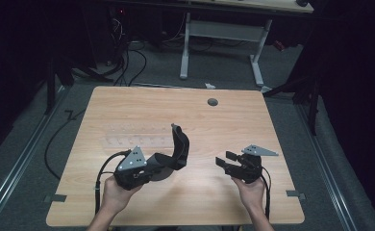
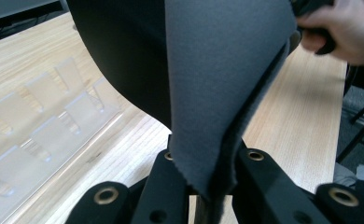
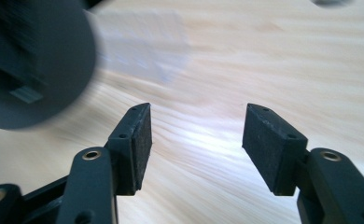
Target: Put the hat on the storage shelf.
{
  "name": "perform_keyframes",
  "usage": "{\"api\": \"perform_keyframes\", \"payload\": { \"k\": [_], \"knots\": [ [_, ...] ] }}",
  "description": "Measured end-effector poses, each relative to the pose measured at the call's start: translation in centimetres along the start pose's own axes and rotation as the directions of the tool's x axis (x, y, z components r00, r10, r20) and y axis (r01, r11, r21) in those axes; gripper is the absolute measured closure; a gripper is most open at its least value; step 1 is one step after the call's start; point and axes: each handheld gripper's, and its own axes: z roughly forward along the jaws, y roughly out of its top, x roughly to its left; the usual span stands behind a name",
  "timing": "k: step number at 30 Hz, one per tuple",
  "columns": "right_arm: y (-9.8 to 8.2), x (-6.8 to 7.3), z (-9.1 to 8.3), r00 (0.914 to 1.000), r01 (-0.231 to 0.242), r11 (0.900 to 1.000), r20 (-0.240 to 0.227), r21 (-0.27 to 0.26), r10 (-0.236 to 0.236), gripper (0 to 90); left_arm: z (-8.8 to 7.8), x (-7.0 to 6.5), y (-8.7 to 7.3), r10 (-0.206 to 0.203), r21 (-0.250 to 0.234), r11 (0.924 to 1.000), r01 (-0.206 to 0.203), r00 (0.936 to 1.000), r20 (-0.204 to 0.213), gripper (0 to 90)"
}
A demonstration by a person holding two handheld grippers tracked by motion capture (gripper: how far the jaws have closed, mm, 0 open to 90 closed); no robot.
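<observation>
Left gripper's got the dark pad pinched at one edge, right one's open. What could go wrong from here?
1. The left gripper clamps the dark pad only at its bottom edge; the pad curls overhead and may slip or flop.
2. The clear rack lies just beyond the pad; a swing could knock it.
3. The right gripper is open and holds nothing, so the pad has no second support.

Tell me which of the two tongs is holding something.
The left tongs: shut on a dark grey fabric piece that curls up from them above the table. The right tongs are open, nothing between them.
</observation>
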Motion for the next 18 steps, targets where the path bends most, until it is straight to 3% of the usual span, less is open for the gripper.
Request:
{"api": "perform_keyframes", "payload": {
  "k": [3, 8, 18],
  "knots": [
    [-1.2, -1.2, 0.8, 0.9965, -0.006, 0.999, 0.084, 0.039, 0.002, 40.7, -0.3, 0.3, 0.3, -0.014, -0.009, 0.9999, 0.014, 0.9999, -0.006, 86.0],
    [-2.6, -2.4, 1.4, 0.9817, -0.004, 0.997, 0.19, 0.076, -0.01, 38.3, -0.9, 0.9, 0.7, -0.032, -0.034, 0.9989, 0.031, 0.9993, -0.02, 86.0],
    [-3.5, -3.3, 1.9, 0.9474, 0.031, 0.994, 0.314, 0.107, -0.063, 35.7, -2.5, 2.6, 1.9, -0.083, -0.107, 0.9914, 0.075, 0.9943, -0.067, 86.0]
  ]
}}
